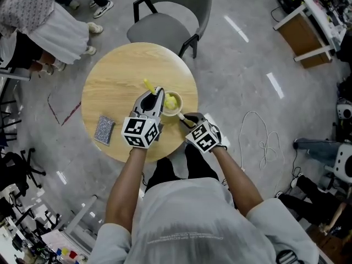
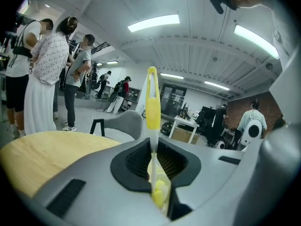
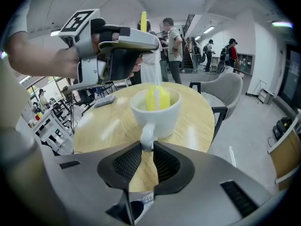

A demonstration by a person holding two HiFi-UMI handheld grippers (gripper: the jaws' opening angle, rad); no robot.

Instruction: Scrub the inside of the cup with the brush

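At frame centre, the cup [image 1: 171, 104] stands on the table [image 1: 110, 76] — right gripper [image 1: 184, 117] clamped on its handle. Left gripper [image 1: 158, 95] grips the brush [image 3: 156, 98], head inside the cup — scrubbing appears under way, not finished.

**Cup and brush at the table's near edge**

The white cup [image 3: 155, 108] stands upright on the round wooden table [image 1: 110, 87]. Its handle points toward me and is pinched between the jaws of my right gripper [image 3: 147, 146]. The brush [image 2: 152, 102] has a thin pale stem and a yellow grip at its far end. It is clamped in my left gripper [image 2: 154, 166] and leans, with its yellow head down inside the cup.
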